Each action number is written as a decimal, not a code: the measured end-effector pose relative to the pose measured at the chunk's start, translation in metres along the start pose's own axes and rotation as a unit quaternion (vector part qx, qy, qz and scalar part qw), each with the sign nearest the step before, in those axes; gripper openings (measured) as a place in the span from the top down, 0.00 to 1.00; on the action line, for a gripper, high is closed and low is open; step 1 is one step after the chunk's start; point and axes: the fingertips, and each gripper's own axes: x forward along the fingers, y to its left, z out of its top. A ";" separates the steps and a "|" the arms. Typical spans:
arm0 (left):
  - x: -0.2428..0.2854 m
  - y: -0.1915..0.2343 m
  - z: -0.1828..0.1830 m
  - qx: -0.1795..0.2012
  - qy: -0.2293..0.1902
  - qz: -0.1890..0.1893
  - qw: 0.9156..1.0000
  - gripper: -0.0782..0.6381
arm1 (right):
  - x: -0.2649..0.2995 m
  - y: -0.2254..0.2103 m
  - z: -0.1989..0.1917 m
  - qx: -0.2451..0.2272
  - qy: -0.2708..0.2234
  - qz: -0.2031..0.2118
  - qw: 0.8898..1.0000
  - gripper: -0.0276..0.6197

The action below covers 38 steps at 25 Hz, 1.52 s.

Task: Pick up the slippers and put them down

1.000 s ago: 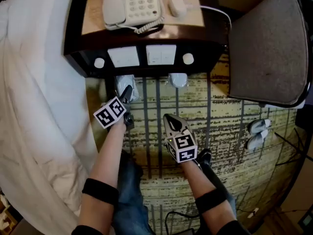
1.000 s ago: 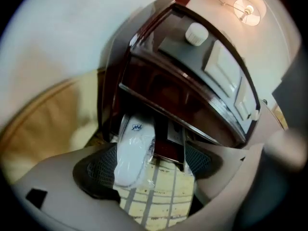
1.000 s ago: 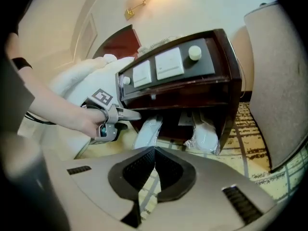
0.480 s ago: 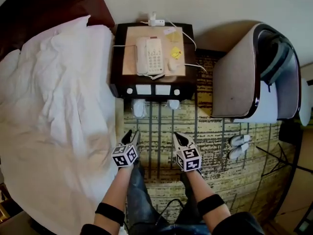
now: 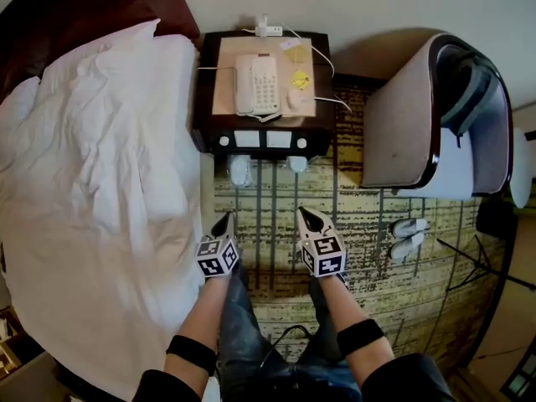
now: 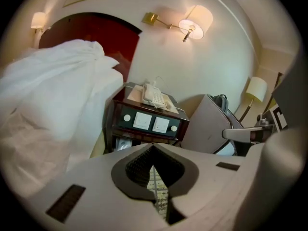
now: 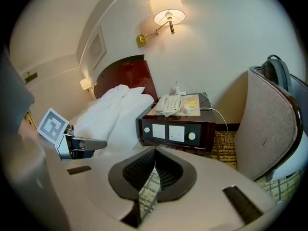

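Observation:
Two plastic-wrapped white slippers, the left one (image 5: 239,171) and the right one (image 5: 297,163), lie on the patterned carpet at the foot of the dark nightstand (image 5: 260,140). The left slipper (image 6: 124,143) also shows under the nightstand in the left gripper view. My left gripper (image 5: 225,222) hovers well short of them; its jaws have just been closing and stand shut with nothing between them (image 6: 153,147). Beside it, my right gripper (image 5: 307,217) is shut and empty (image 7: 155,151). Both point down toward the nightstand.
A bed with a white duvet (image 5: 92,166) fills the left. A telephone (image 5: 256,84) and cables sit on the nightstand. A grey armchair (image 5: 402,132) stands at the right with a backpack (image 5: 471,90). Another slipper pair (image 5: 407,236) lies by the chair.
Both grippers have lifted up and back from the slippers at the nightstand. The left jaws came together empty. The head view now takes in far more of the room.

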 end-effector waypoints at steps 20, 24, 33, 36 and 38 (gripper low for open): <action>0.216 0.140 -0.185 0.013 0.067 0.025 0.997 0.88 | 0.209 -0.022 -0.185 0.004 0.042 0.033 0.999 0.95; 0.256 0.163 -0.210 -0.069 0.041 0.009 0.997 0.82 | 0.240 -0.019 -0.212 0.000 0.044 0.050 0.998 0.95; 0.331 0.198 -0.239 -0.272 -0.011 -0.044 0.961 0.33 | 0.277 -0.036 -0.275 0.001 0.063 0.056 0.996 0.95; 0.349 0.204 -0.236 -0.321 -0.028 -0.057 0.945 0.33 | 0.284 -0.043 -0.290 0.004 0.068 0.053 0.996 0.95; 0.359 0.205 -0.231 -0.347 -0.042 -0.065 0.935 0.33 | 0.286 -0.045 -0.296 0.004 0.071 0.052 0.996 0.95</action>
